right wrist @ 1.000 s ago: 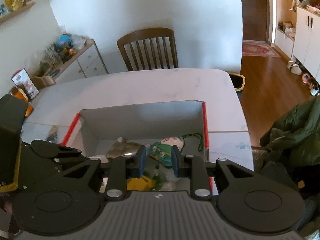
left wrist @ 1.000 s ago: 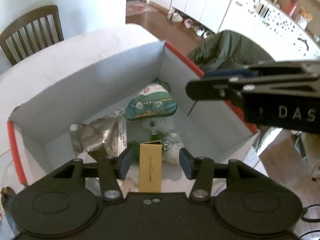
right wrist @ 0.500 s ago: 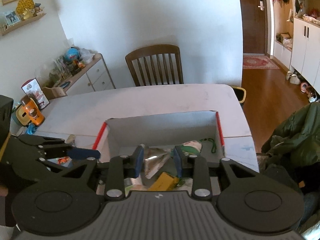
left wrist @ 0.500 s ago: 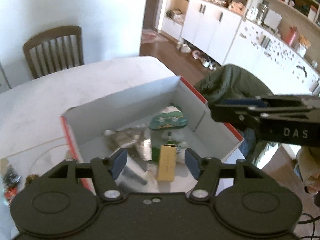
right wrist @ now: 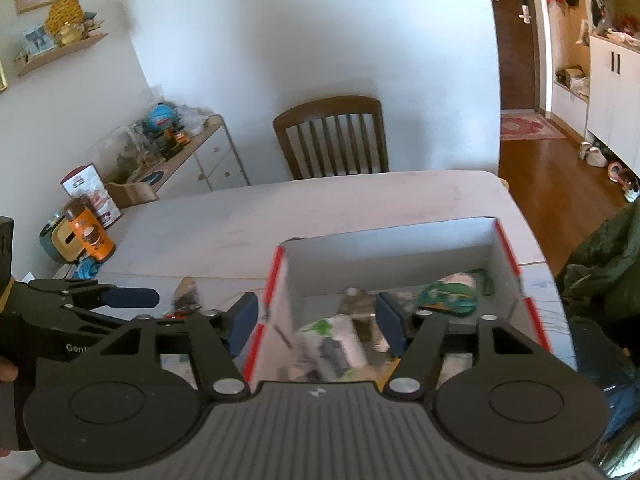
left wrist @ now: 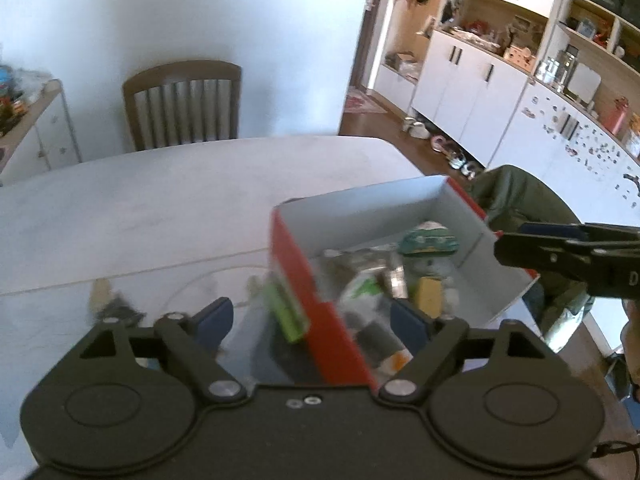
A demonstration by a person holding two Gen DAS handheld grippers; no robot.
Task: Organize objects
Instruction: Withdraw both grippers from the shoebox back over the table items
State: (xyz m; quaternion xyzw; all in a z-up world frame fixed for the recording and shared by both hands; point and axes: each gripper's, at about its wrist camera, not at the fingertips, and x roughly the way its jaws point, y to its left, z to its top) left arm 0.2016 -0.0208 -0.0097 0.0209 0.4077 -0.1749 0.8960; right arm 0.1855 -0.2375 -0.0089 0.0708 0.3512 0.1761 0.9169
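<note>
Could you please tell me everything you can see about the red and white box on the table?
The box is an open-topped cardboard carton, white inside and red outside with red rim edges. It stands upright on the pale table, near its right edge. Inside lie a green and white pouch, a yellow pack and crumpled wrappers. A green item rests against its left outer wall. Neither gripper touches it.
</note>
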